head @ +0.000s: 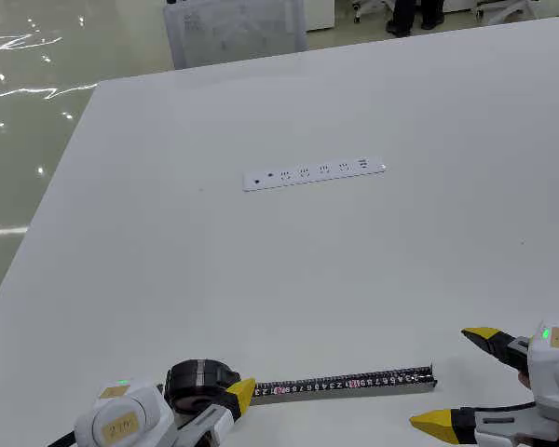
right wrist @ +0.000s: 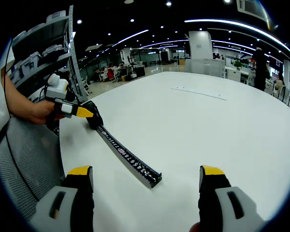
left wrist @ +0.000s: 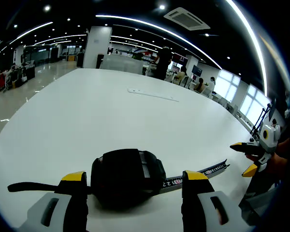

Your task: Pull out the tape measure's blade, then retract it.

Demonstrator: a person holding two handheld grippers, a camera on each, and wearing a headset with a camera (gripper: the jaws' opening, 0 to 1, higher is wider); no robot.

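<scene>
**Blade drawn out on the tabletop, right tongs free**

The tape measure [head: 200, 384] has a black, rounded, matte case. It sits at the near edge of the smooth white tabletop [head: 261, 270], on my left side. Its blade [head: 345, 383] is pulled out to the right and lies flat, a thin dark strip with white numerals. In the right gripper view I can read 2 up to 9 in a row, and in the head view one mark is red.

The end of the blade stops near the right tongs [head: 458, 377] without touching them. These tongs are spread wide and hold nothing; they have yellow tips on white bodies. The left tongs [left wrist: 135, 178] stand around the case, one yellow tip on each side, but I cannot tell if they really press it.

The left gripper view gives me a black strap [left wrist: 34, 187] going left from the case. The right gripper view gives me a hand [right wrist: 41, 112] around the left tongs. Further away lies a flat white socket strip [head: 314, 173].
</scene>
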